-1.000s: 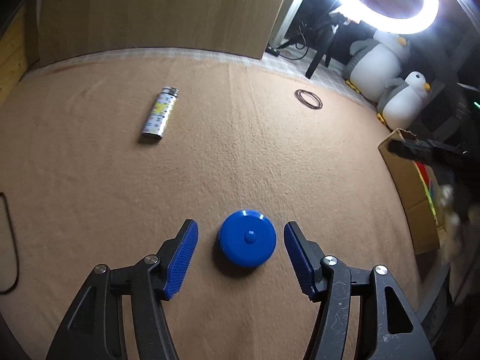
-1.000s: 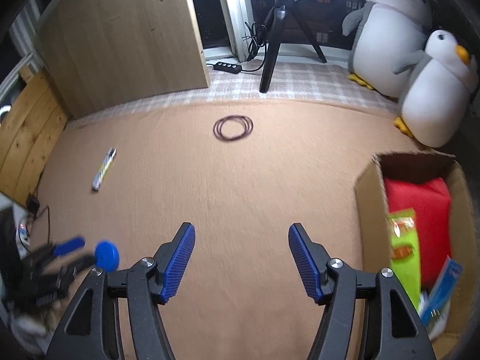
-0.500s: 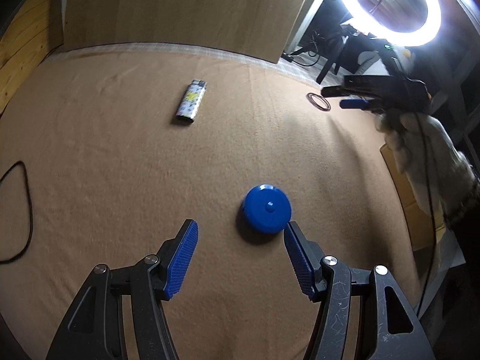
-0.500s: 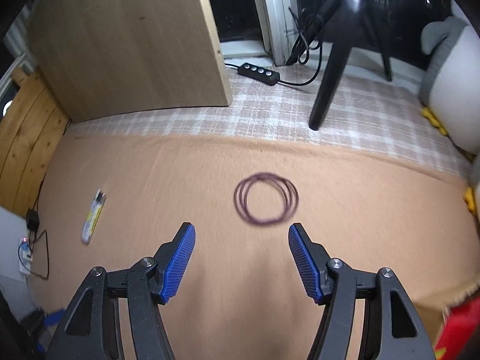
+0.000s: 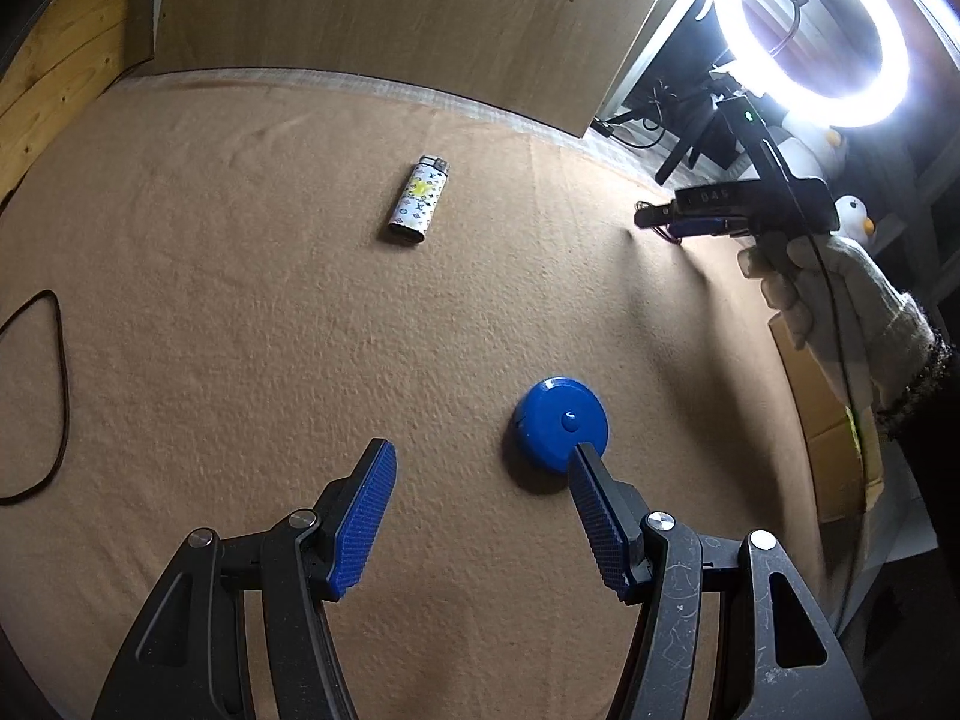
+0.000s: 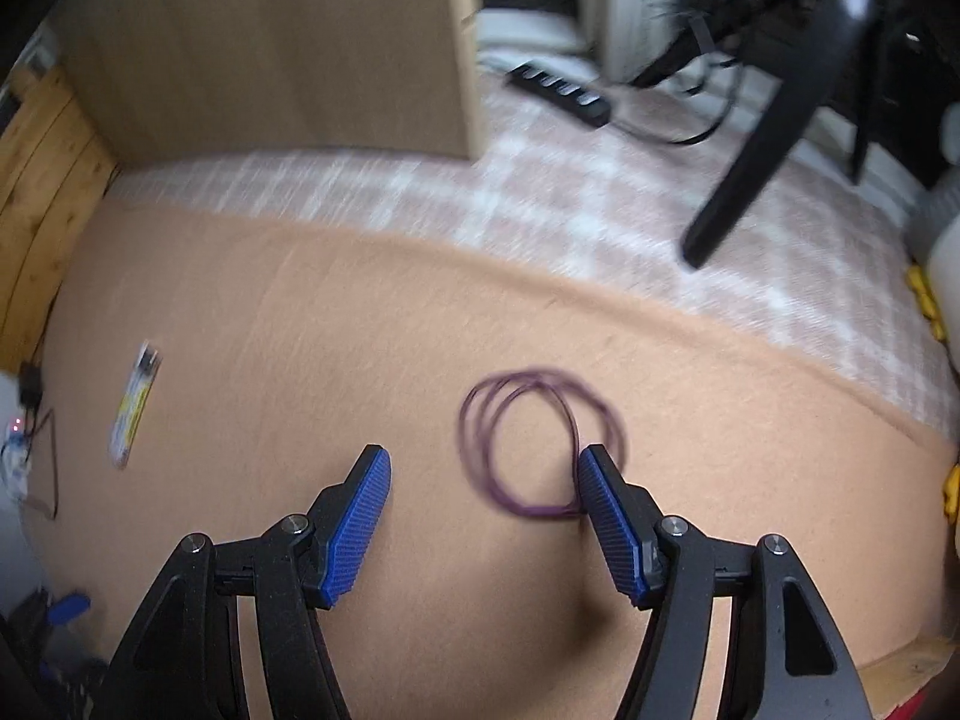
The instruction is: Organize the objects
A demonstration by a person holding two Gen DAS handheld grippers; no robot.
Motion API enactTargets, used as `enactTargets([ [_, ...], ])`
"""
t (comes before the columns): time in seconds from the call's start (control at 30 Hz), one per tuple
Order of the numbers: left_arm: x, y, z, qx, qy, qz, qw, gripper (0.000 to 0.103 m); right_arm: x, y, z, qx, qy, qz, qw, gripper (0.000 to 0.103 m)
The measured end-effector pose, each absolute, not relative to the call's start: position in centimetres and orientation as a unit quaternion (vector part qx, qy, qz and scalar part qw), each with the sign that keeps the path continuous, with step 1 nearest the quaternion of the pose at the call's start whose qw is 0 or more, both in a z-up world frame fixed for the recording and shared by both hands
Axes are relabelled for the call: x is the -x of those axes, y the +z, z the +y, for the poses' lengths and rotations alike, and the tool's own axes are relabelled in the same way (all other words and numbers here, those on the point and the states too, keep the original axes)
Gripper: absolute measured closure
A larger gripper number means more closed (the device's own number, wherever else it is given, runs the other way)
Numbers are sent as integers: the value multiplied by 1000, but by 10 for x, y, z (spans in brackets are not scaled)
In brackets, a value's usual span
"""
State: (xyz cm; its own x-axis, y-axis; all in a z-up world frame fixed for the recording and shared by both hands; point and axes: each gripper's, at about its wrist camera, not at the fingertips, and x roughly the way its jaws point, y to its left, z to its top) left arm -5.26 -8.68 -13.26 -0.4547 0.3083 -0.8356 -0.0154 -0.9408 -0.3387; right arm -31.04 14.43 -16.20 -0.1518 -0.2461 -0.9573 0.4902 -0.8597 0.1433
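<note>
A round blue tape measure point(image 5: 562, 423) lies on the tan blanket point(image 5: 240, 330), just ahead of my left gripper's right finger. My left gripper point(image 5: 480, 510) is open and empty. A patterned white lighter point(image 5: 419, 198) lies farther off; it also shows in the right wrist view point(image 6: 135, 405). A bundle of purple rubber bands point(image 6: 534, 441) lies on the blanket point(image 6: 300, 330) between and just ahead of my right gripper's point(image 6: 480, 516) open, empty fingers, touching the right finger. The right gripper shows in the left wrist view point(image 5: 690, 219), low over the blanket.
A cardboard box point(image 5: 822, 408) stands at the blanket's right edge. A wooden board point(image 6: 270, 48) stands behind. A tripod leg point(image 6: 756, 150), a power strip point(image 6: 561, 90) and a ring light point(image 5: 810, 30) are at the back. A black cable point(image 5: 42, 396) lies left.
My right gripper has moved forward and down to the rubber bands. My left gripper has drawn back and left, so the tape measure now sits off its right finger.
</note>
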Motion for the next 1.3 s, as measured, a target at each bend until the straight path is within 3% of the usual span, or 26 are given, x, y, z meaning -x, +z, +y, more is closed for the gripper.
enactTargets([
  [0.23,58,-132,-82,512,842,-137,101,40,273,-163,142,-614,-730,124,271,39],
  [0.97,55,-137,-62,525,835,-106,126,40,96,-159,168,-610,-738,64,283,39],
  [1.3,58,-146,-50,536,831,-78,126,40,75,-139,203,-556,-807,42,195,35],
])
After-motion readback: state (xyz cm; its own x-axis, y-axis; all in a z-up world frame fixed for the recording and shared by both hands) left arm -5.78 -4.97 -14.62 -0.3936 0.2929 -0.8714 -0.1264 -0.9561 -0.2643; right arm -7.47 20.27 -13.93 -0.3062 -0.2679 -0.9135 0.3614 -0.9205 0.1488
